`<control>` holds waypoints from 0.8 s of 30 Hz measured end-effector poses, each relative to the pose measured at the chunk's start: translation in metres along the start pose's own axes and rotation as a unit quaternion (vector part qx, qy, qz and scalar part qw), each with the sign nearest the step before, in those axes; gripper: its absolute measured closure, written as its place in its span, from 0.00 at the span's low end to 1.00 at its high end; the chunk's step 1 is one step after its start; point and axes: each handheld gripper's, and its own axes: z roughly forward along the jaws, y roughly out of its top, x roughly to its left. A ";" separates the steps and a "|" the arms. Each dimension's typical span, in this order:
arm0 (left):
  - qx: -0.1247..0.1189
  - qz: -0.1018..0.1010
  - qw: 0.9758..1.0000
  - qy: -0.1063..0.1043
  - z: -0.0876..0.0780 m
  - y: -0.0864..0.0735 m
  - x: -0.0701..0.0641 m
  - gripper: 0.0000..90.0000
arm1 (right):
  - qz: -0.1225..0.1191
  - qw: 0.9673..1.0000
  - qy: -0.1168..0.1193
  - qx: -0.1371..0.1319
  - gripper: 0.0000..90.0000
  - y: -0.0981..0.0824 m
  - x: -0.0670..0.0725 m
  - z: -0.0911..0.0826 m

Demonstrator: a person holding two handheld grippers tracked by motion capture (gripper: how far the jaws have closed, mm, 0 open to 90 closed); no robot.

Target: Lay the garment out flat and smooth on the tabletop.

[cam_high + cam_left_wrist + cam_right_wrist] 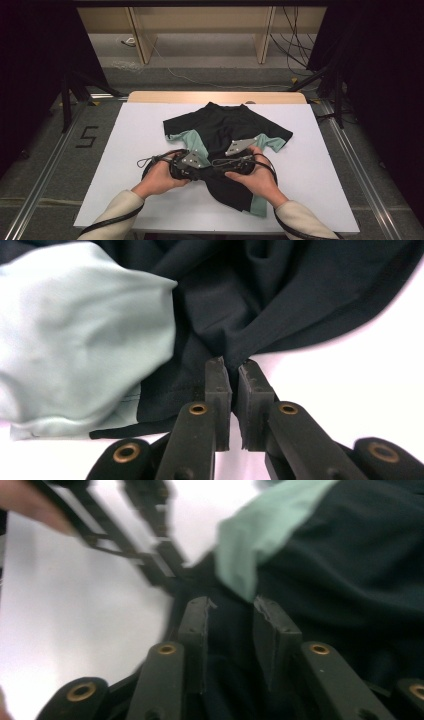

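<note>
A black T-shirt (225,127) with mint green panels lies crumpled on the white table top (135,135). Both hands meet over its lower middle. My left gripper (234,367) is shut on a fold of the black cloth (240,347), with a mint panel (85,330) to its left. My right gripper (232,605) hangs just above the black cloth with its jaws apart and nothing pinched. The left gripper (160,565) is blurred ahead of it, beside a mint panel (250,545). In the high view the left gripper (200,173) and right gripper (214,172) point at each other.
Bare white table top lies to the left, right and front of the shirt. A wooden strip (215,97) runs along the far edge. Dark stands (67,95) flank the table, cables (295,45) trail on the floor behind, and a "5" (86,136) is marked on the floor at left.
</note>
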 end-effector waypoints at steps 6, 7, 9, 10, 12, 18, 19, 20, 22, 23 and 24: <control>0.010 0.000 1.000 -0.008 -0.007 0.000 -0.014 0.94 | 0.017 1.000 -0.021 -0.013 0.74 -0.006 -0.009 -0.014; 0.012 0.003 1.000 -0.010 -0.008 0.000 -0.018 0.94 | 0.020 0.999 -0.023 -0.015 0.74 -0.007 -0.010 -0.017; 0.015 0.006 1.000 -0.022 -0.008 0.000 -0.027 0.94 | 0.023 0.999 -0.030 -0.018 0.74 -0.011 -0.013 -0.022; 0.019 0.011 0.999 -0.034 -0.009 0.000 -0.036 0.94 | 0.025 0.999 -0.031 -0.018 0.74 -0.012 -0.013 -0.024; 0.018 0.015 0.999 -0.045 -0.010 -0.001 -0.044 0.93 | 0.024 0.999 -0.033 -0.017 0.74 -0.015 -0.013 -0.026; -0.020 0.003 0.997 -0.074 -0.017 -0.001 -0.048 0.77 | 0.028 0.999 -0.039 -0.015 0.72 -0.021 -0.013 -0.032; -0.020 0.003 0.997 -0.074 -0.017 -0.001 -0.048 0.72 | 0.028 0.999 -0.039 -0.015 0.72 -0.021 -0.013 -0.032; -0.031 -0.012 0.998 -0.062 -0.022 -0.003 -0.039 0.68 | 0.030 0.998 -0.042 -0.018 0.72 -0.022 -0.014 -0.036; -0.042 -0.026 0.998 -0.042 -0.028 -0.007 -0.028 0.59 | 0.033 0.998 -0.046 -0.020 0.72 -0.024 -0.015 -0.040; -0.045 -0.039 0.998 -0.029 -0.030 -0.009 -0.022 0.57 | 0.034 0.998 -0.048 -0.022 0.72 -0.026 -0.015 -0.042; -0.047 -0.055 0.997 -0.013 -0.031 -0.012 -0.015 0.55 | 0.036 0.998 -0.049 -0.023 0.72 -0.027 -0.016 -0.044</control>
